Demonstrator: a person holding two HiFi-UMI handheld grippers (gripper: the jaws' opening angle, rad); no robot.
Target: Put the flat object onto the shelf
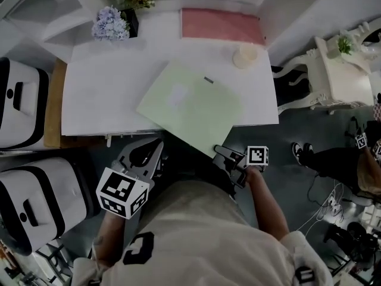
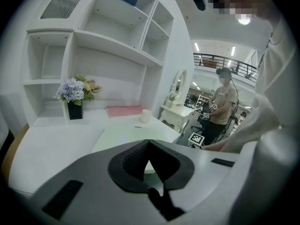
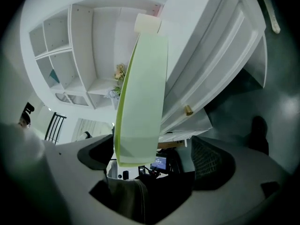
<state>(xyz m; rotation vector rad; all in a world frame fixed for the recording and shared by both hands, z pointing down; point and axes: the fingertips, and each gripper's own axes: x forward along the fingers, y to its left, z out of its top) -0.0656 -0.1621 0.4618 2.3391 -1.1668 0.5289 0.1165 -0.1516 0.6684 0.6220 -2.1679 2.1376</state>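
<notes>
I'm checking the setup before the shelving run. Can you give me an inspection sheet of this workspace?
Surface: white desk below the shelves.
Job's things: green folder flat on the desk, one corner overhanging the front edge.
Clutter: pink pad, candle, flower vase at the back.
Grippers: left tool shut, empty; right tool open, folder corner between its jaws.
Cables: loose cables on the floor, right side.
Surroundings: white side table; a person standing beyond.
</notes>
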